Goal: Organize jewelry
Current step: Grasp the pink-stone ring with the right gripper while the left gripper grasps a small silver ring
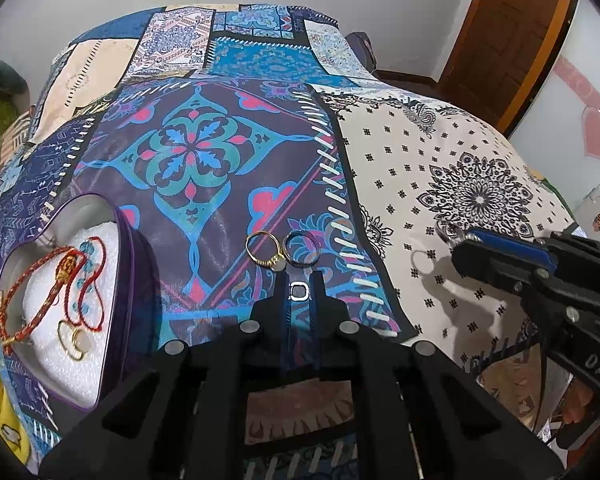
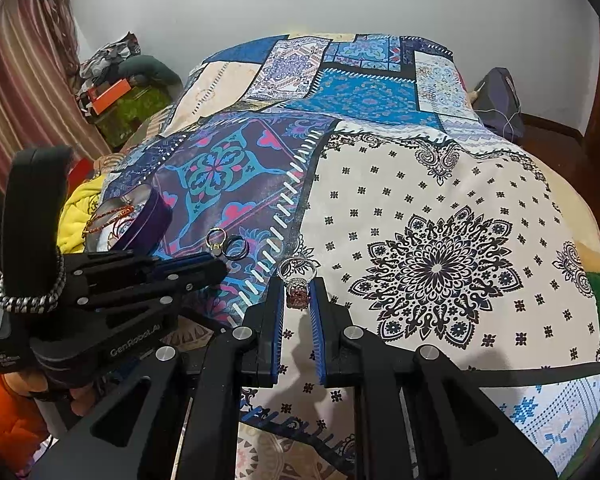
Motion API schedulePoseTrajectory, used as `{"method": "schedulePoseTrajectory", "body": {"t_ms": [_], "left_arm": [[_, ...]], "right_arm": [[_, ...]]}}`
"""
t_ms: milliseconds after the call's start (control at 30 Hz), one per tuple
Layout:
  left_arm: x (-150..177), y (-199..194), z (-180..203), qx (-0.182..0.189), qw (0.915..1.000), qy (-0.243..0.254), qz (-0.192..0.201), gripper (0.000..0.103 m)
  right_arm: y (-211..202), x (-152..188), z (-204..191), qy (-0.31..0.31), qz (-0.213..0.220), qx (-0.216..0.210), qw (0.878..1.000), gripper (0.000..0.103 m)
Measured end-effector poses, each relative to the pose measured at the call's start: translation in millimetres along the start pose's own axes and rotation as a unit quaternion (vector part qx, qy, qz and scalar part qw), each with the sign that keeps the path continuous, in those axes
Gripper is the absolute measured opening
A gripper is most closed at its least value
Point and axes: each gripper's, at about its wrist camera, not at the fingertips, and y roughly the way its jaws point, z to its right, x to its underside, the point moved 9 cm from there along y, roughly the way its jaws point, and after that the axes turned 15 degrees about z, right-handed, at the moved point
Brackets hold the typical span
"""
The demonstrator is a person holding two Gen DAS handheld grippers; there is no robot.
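My left gripper [image 1: 301, 286] hangs low over the patchwork bedspread, its jaws nearly together on a small silver ring [image 1: 300, 291]. Just beyond its tips lie a gold ring with a pale stone [image 1: 262, 250] and a dark band [image 1: 302, 249], touching each other. To the left, an open purple heart-shaped box [image 1: 134, 264] with white foam holds a red thread bracelet [image 1: 32, 280] and gold hoops [image 1: 73, 338]. My right gripper [image 2: 299, 294] is shut on a silver ring with a red stone [image 2: 298, 297], held just above the cream patch. The left gripper [image 2: 216, 268] shows beside the same gold ring [image 2: 216, 239].
The bedspread [image 2: 420, 184] covers a bed that drops off at every side. A yellow cloth [image 2: 78, 208] lies behind the box. Clutter [image 2: 124, 92] and a striped curtain [image 2: 16, 80] stand at the far left, a wooden door [image 1: 512, 40] at the right. A person's hand [image 2: 80, 394] holds the left gripper.
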Motion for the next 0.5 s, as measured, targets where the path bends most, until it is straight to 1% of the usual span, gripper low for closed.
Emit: {"method": "schedulePoseTrajectory", "body": {"t_ms": [233, 500], "left_arm": [[-6, -30, -3, -0.003, 0.9997, -0.001, 0.025, 0.008], [-32, -76, -27, -0.019, 0.9967, -0.015, 0.078, 0.008]], "right_arm": [[-7, -12, -11, -0.010, 0.014, -0.006, 1.000, 0.012], [-14, -33, -41, -0.023, 0.041, -0.023, 0.999, 0.012]]}}
